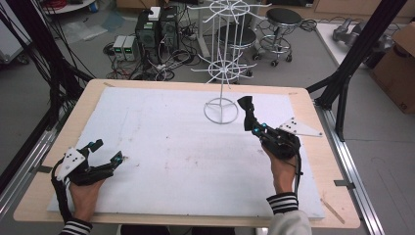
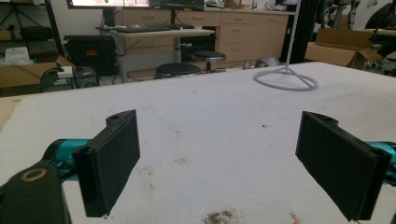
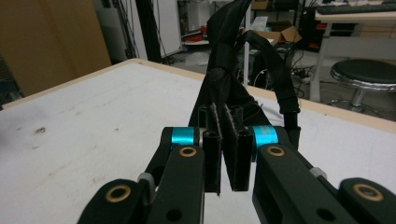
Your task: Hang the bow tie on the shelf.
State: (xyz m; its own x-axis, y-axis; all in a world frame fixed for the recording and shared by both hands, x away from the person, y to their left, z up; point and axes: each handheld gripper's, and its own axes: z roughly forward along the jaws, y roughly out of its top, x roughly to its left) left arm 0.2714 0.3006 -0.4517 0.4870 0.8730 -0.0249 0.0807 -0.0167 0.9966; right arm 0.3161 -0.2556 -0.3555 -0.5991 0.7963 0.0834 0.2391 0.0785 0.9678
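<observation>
Nearest us, the right gripper [image 3: 227,154] has its fingers pinched tight on a black strap [image 3: 223,60], whose long axis rises from the fingers toward the white wire rack [image 1: 222,73]. Our left gripper [image 1: 105,152] rests on the counter [image 1: 195,161], fingers spread wide, holding nothing.

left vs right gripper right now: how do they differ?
The left gripper has its jaws wide apart with nothing between them; the right gripper is clamped on a black strap. The left sits low at the mat's near left; the right reaches toward the white wire rack. Both are black with teal accents.
</observation>
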